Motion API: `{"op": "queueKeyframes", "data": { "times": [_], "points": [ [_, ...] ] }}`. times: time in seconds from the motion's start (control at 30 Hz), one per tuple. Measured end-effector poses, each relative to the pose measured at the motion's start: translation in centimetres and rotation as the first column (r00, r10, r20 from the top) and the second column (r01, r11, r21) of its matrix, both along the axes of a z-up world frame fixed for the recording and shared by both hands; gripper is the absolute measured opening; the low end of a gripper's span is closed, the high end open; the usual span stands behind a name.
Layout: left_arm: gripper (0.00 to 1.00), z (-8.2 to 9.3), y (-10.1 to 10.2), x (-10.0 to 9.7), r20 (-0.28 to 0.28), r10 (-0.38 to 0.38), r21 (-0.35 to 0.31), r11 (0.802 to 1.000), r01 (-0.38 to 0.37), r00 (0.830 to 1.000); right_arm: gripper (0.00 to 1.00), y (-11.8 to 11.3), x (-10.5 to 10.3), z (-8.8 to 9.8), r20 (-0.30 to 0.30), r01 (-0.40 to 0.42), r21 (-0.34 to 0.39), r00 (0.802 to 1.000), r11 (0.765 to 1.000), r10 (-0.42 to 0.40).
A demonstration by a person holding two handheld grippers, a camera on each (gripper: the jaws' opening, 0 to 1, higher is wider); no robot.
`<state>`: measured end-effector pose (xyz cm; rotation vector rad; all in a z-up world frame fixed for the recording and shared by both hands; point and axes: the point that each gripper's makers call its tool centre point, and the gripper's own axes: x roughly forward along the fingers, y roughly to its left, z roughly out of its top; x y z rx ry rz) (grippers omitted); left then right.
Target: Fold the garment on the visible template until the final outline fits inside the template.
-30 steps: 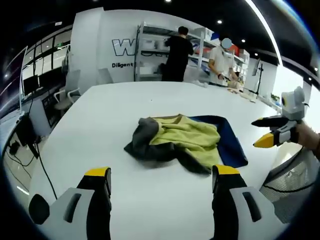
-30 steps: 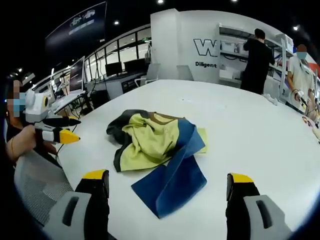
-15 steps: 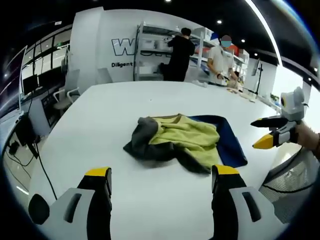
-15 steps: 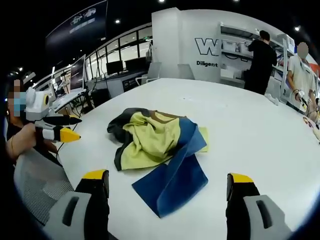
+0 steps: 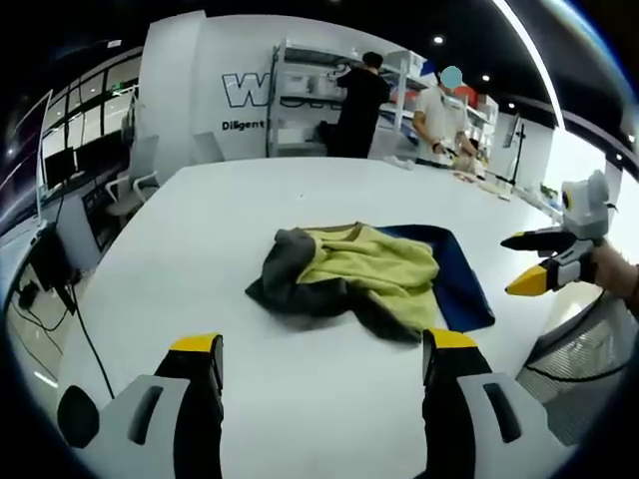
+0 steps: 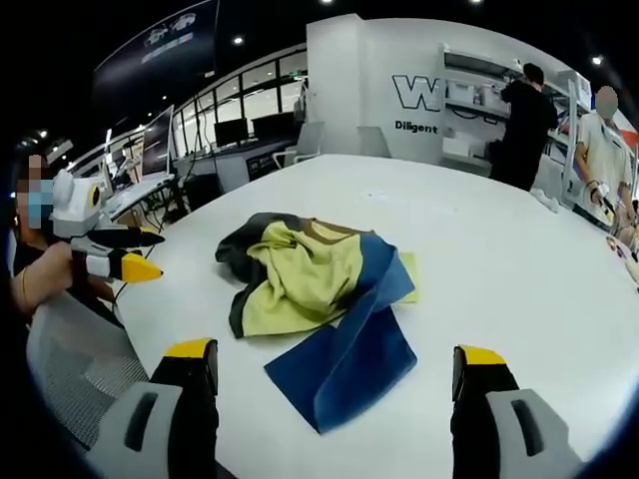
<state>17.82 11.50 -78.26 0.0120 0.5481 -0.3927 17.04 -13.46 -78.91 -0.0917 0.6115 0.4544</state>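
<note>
A crumpled garment [image 5: 349, 282], yellow-green with dark grey parts, lies in a heap on the middle of the white table [image 5: 200, 230]. It partly covers a blue template sheet [image 5: 457, 284]. In the right gripper view the garment [image 6: 295, 279] sits behind the blue template sheet [image 6: 349, 354], and one blue edge folds up over the garment. My left gripper [image 5: 322, 344] is open, a short way in front of the heap, holding nothing. My right gripper [image 6: 334, 354] is open above the table's near edge. The right gripper [image 5: 529, 261] hangs off the table's right side, and the left gripper [image 6: 128, 253] off its left side.
Two people [image 5: 359, 105] stand at shelves [image 5: 300, 100] beyond the far end of the table. A grey mesh chair [image 6: 70, 369] is at the table's near edge. Desks with monitors [image 6: 220, 135] line the far left. Small items [image 5: 469, 180] lie at the table's far right.
Garment, template and both grippers have stayed where they were. The people at the shelves have shifted slightly.
</note>
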Motion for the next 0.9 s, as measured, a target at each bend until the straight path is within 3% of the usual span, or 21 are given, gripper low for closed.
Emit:
{"op": "queueKeyframes", "data": {
  "times": [0.53,0.63,0.77,0.9],
  "points": [
    [0.74,-0.17,0.16,-0.07,-0.012,0.003,0.004,1.000,-0.003,1.000,0.94,-0.18,-0.02,-0.21,-0.014,0.005,-0.001,1.000,1.000,-0.005],
    [0.74,0.58,0.20,0.14,0.028,0.008,0.002,1.000,-0.008,1.000,0.93,-0.01,-0.11,-0.16,-0.014,-0.003,-0.001,1.000,1.000,0.003],
    [0.74,-0.15,-0.04,-0.06,-0.007,-0.006,0.004,1.000,0.007,1.000,0.93,0.02,-0.16,-0.19,-0.018,-0.001,0.001,1.000,1.000,0.002],
    [0.74,-0.19,-0.19,-0.13,-0.005,-0.018,0.016,1.000,0.018,1.000,0.92,0.18,-0.17,-0.17,-0.024,-0.004,0.004,1.000,1.000,0.004]
  ]
}}
